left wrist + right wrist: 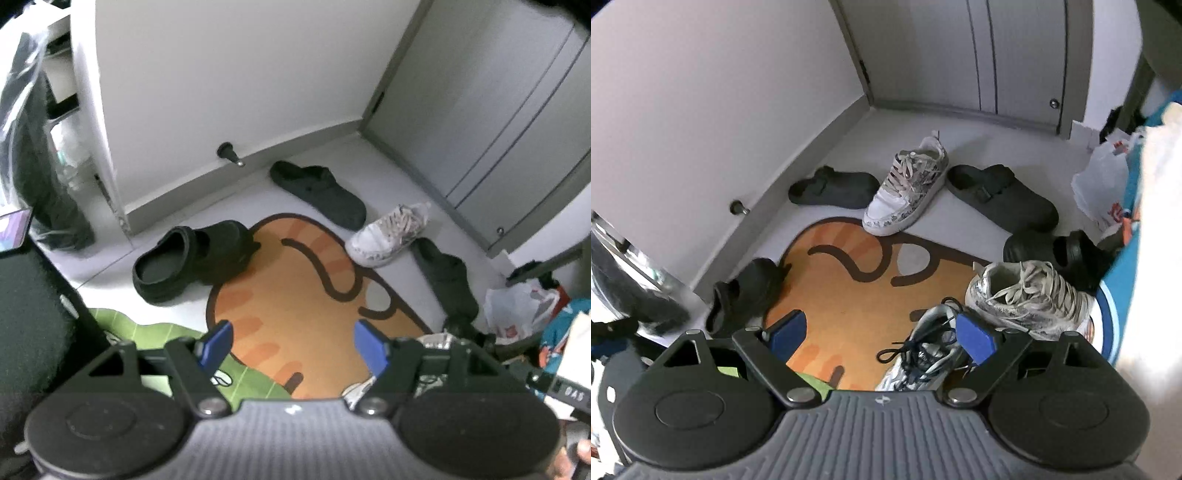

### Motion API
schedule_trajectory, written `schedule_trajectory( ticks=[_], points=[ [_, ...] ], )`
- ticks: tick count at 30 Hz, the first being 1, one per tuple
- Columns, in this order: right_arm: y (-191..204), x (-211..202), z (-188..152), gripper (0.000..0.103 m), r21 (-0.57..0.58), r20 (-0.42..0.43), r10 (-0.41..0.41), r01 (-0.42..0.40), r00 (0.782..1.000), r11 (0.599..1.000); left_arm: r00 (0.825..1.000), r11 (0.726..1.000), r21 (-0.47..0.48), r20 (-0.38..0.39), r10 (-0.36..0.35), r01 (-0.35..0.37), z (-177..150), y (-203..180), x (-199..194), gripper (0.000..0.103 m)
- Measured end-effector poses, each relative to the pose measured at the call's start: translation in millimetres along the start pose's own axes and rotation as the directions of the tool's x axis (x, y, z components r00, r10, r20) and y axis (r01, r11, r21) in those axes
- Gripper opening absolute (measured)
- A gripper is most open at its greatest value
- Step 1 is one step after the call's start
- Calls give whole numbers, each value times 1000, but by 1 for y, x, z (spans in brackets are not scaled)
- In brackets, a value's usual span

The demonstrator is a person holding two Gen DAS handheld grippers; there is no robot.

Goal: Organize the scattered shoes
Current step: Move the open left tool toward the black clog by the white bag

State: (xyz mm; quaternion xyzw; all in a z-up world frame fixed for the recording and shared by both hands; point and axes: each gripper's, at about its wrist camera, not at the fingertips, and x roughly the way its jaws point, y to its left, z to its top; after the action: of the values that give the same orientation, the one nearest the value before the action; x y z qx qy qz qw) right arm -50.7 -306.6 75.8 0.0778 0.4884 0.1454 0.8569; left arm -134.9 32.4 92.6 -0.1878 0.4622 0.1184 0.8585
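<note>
Shoes lie scattered around an orange cat-shaped mat (846, 295). In the right wrist view a patterned white sneaker (905, 192) stands between two dark grey clogs (831, 188) (1001, 195). A black clog (746, 291) sits at the mat's left edge and another (1056, 254) at its right. A laced white sneaker (1027, 299) and a silver sneaker with dark laces (923, 354) lie close under my right gripper (881, 332), which is open and touches neither. My left gripper (295, 343) hangs open over the mat (295, 295), with a black clog (192, 258) ahead to its left.
A wall with a door stop (229, 153) meets grey cabinet doors (498, 129) in the far corner. A white plastic bag (1104, 184) and blue-white clutter crowd the right side. A green mat (147, 332) and a white shelf unit (88, 92) are on the left.
</note>
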Motion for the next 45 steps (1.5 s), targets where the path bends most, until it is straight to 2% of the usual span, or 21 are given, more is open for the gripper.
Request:
schedule_trajectory(
  ticks=[2,5,9,11,16,18,20,22,24,27,29,31,33,37,41,43,45],
  points=[
    [4,12,-6,91,-45,-28,-21,20,999,999,1000,1000,4,12,2,-2,4,0,7,75],
    [11,24,-9,91,-103,-56,-51,45,997,994,999,999,-19,15,43,-42,16,-1,19,75],
    [18,26,-11,91,-197,-12,-105,101,994,975,999,997,-64,-3,39,-39,25,-6,30,75],
    [14,23,-10,91,-200,-19,-118,111,993,973,999,997,-62,-5,43,-43,28,-11,35,75],
    [9,-9,-2,92,-153,29,-40,44,999,987,998,999,-2,-43,50,-50,19,-33,56,75],
    [2,-10,-5,92,-136,-1,-50,49,999,990,997,999,22,-56,49,-47,18,-38,62,75],
    [-2,-6,-5,92,-118,-35,-72,68,997,991,997,999,46,-66,25,-22,22,-47,65,75],
    [-4,-8,-2,92,-114,-17,-101,98,995,989,997,999,47,-76,-7,11,29,-55,66,75],
    [-2,-8,1,92,-133,1,-123,122,992,984,997,998,56,-75,-9,14,30,-61,68,75],
    [-5,-8,3,92,-126,-7,-110,108,994,986,996,996,89,-84,-8,16,29,-71,74,75],
    [-8,-9,4,93,-128,4,-107,107,994,986,994,990,131,-98,-45,58,24,-79,83,74],
    [-14,1,2,94,-155,-3,-147,145,989,977,993,989,136,-107,-46,60,22,-86,88,74],
    [-19,3,0,94,-156,-12,-179,175,984,972,989,986,133,-125,-81,97,23,-94,95,74],
    [-24,-7,4,94,-133,11,-159,159,987,978,977,937,309,-185,-109,163,20,-139,122,74],
    [-18,-6,1,94,-186,-3,-165,162,986,969,955,904,343,-238,-178,254,24,-166,139,74],
    [-17,-7,1,94,-180,-3,-155,152,988,972,942,864,398,-258,-216,308,28,-188,150,73],
    [-17,-8,0,94,-172,-3,-153,150,988,974,935,841,427,-264,-235,332,32,-201,155,72]
  ],
)
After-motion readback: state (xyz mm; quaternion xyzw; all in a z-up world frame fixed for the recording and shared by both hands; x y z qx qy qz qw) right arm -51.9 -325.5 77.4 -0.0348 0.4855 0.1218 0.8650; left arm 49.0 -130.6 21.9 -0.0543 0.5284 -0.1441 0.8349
